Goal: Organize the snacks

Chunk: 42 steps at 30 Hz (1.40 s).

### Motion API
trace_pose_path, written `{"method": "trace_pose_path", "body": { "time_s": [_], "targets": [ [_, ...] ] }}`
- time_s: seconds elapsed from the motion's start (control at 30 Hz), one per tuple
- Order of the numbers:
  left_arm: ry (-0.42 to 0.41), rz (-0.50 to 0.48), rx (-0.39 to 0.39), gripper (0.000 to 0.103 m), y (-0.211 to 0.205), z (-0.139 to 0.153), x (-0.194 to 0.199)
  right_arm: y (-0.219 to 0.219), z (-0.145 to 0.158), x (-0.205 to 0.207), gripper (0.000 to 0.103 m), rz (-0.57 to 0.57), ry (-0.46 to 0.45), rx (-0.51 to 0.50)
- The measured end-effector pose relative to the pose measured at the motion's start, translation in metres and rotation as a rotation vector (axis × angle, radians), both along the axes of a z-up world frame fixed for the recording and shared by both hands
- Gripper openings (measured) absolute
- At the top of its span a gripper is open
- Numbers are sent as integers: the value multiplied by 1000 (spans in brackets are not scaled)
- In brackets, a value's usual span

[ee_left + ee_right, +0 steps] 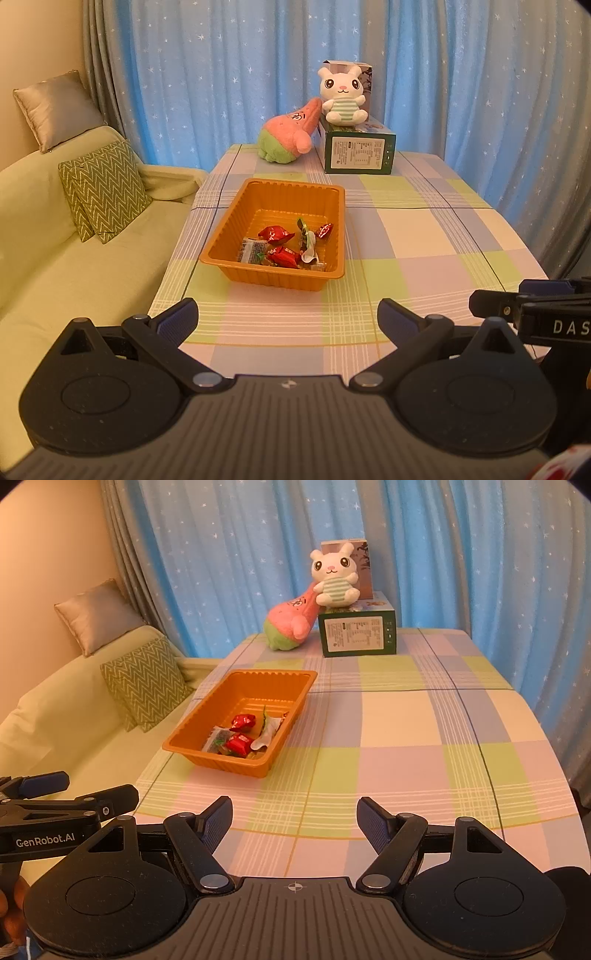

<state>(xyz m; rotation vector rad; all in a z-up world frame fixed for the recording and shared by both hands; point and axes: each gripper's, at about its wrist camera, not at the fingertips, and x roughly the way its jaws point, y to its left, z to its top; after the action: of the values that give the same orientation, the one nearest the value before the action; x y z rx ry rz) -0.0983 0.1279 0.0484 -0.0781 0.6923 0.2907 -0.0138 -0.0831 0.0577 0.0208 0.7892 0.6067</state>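
Note:
An orange plastic tray [284, 192] [207, 716] sits on the checked tablecloth, left of the table's middle. Inside its near end lie several wrapped snacks: red foil candies [275, 233] [242, 720], a clear packet [251, 250] and a green-and-white wrapper [307, 240]. My left gripper [288, 317] hovers open over the near table edge, well short of the tray, nothing between its fingers. My right gripper [294, 818] is also open and empty, to the right of the tray and nearer than it. Each gripper shows at the edge of the other's view.
At the table's far end stand a green box [360, 153] [356, 635] with a white rabbit plush [341, 98] on it and a pink plush [291, 133] leaning beside it. A sofa [74, 258] with cushions runs along the table's left side. Blue curtains hang behind.

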Motion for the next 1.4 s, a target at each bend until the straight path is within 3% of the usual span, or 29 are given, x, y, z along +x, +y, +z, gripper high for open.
{"method": "trace_pose_path", "body": {
  "time_s": [1.4],
  "targets": [
    [-7,3,0,103,0,3,-2,-1,0,0,74,0,0,2]
  ]
}}
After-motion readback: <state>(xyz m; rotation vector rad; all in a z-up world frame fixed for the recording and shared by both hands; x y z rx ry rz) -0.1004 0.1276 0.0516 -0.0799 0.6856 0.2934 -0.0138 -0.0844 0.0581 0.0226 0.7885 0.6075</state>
